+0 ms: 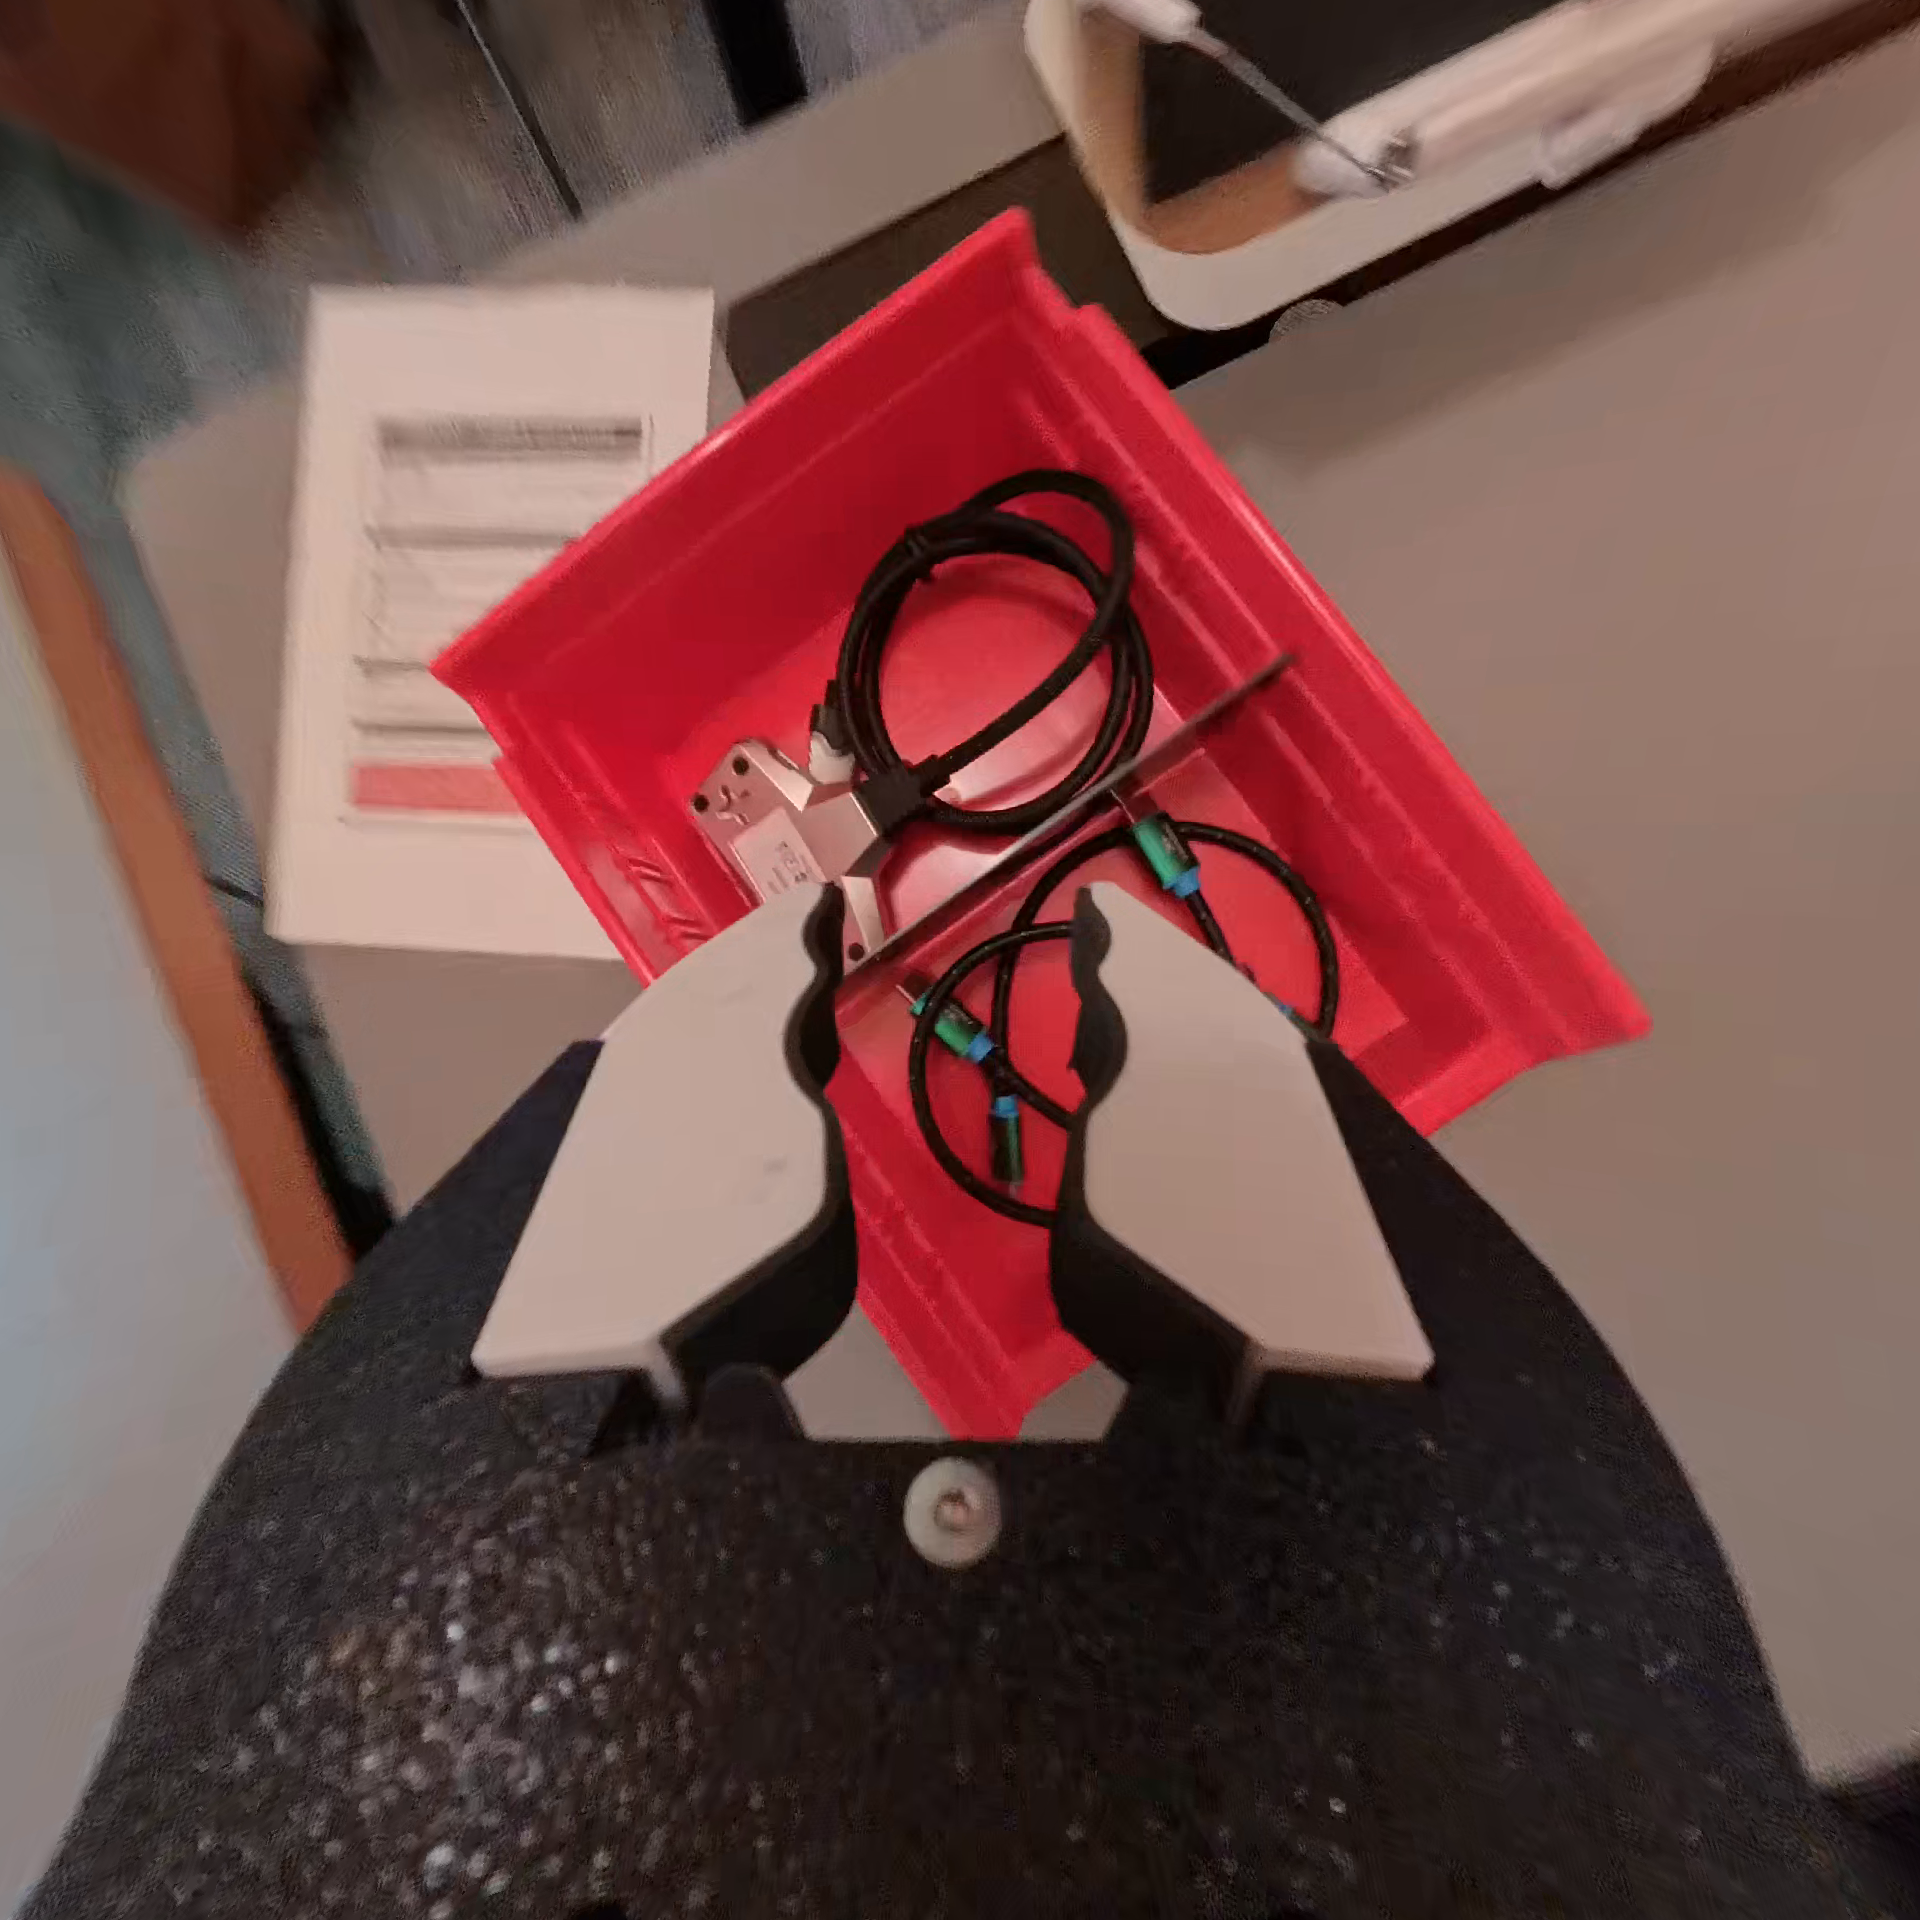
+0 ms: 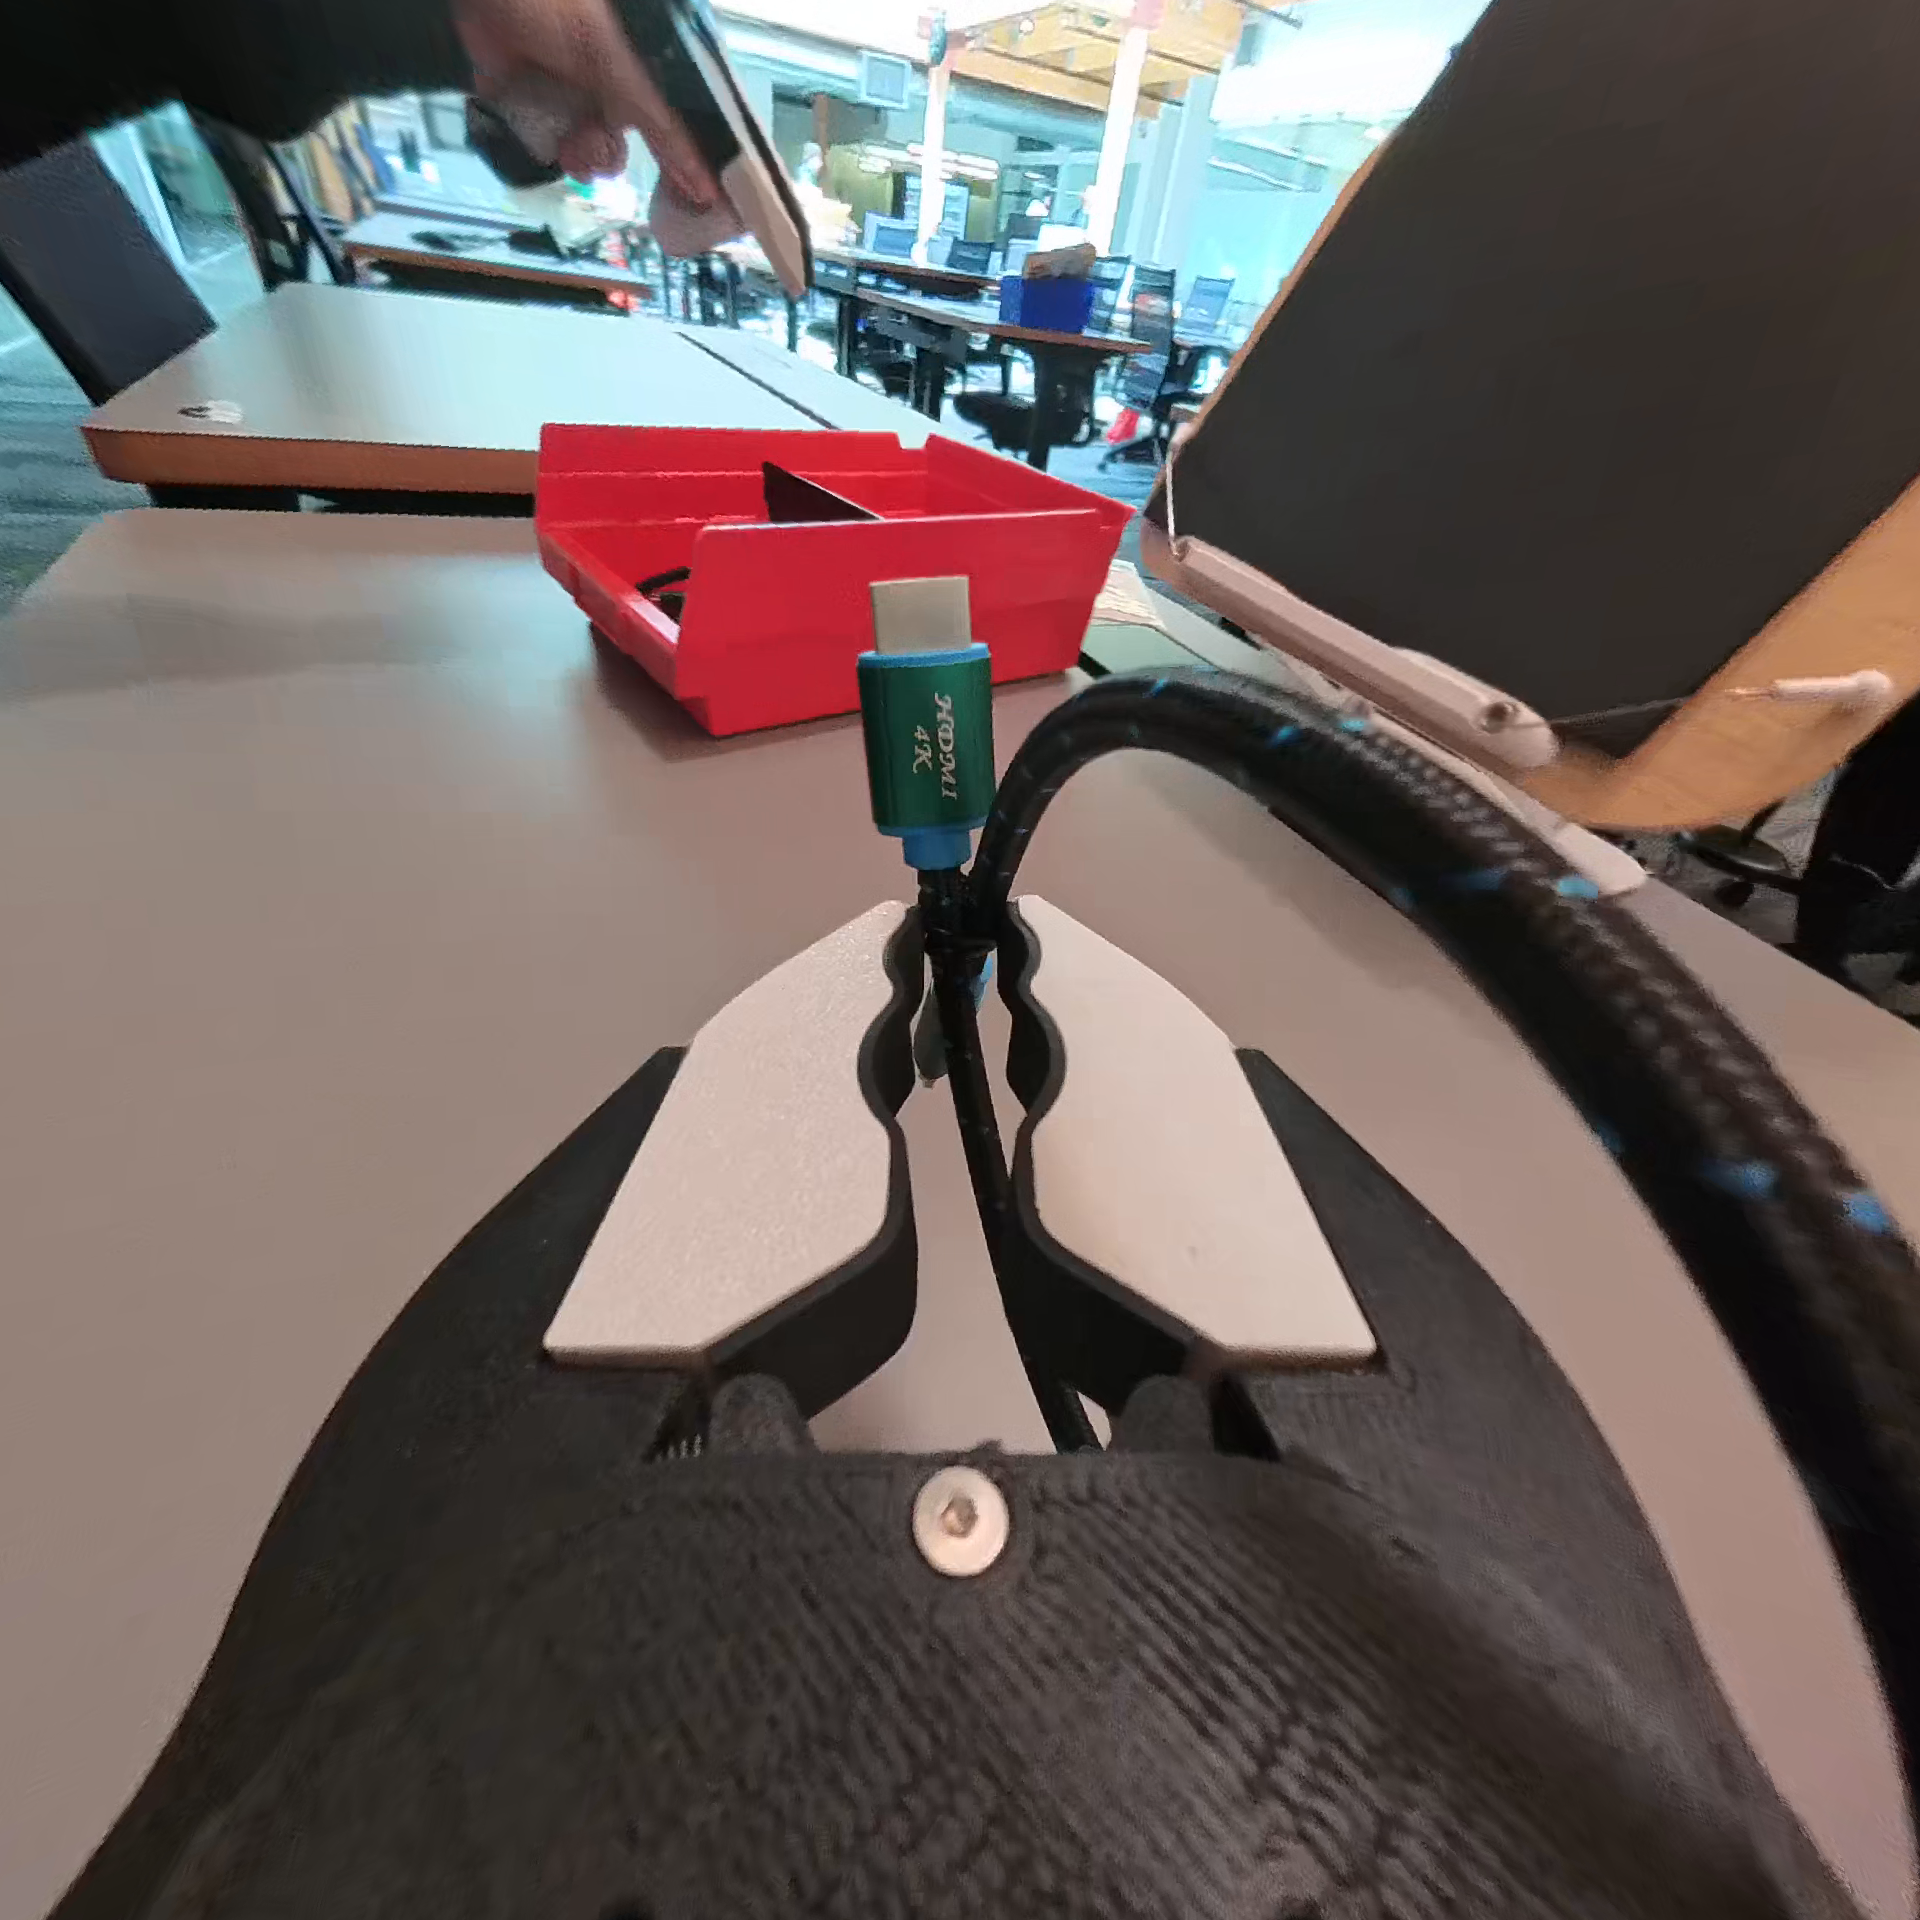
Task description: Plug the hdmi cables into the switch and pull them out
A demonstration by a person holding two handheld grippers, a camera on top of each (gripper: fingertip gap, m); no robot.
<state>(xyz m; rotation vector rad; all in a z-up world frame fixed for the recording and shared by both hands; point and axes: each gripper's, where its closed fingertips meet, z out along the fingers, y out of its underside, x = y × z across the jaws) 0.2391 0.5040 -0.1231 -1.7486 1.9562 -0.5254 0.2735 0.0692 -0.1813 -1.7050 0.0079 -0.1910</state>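
A red bin (image 1: 727, 582) sits on the grey table. In its far compartment lie a silver switch (image 1: 790, 842) and its coiled black cable (image 1: 1122, 582). In the near compartment lies a braided HDMI cable with green plugs (image 1: 1153, 847). My left gripper (image 1: 956, 914) is open and empty, hovering above the bin over the divider (image 1: 1195, 717). My right gripper (image 2: 961, 925) is shut on a braided HDMI cable just below its green plug (image 2: 925, 743), which points up and away. The cable (image 2: 1455, 831) arcs off to the right. The bin (image 2: 831, 613) stands beyond it.
A white printed sheet (image 1: 488, 613) lies left of the bin. A tilted black board on a white and wooden stand (image 2: 1558, 364) rises at the right, also in the left wrist view (image 1: 1351, 156). A hand (image 2: 582, 104) shows above the bin. More tables stand behind.
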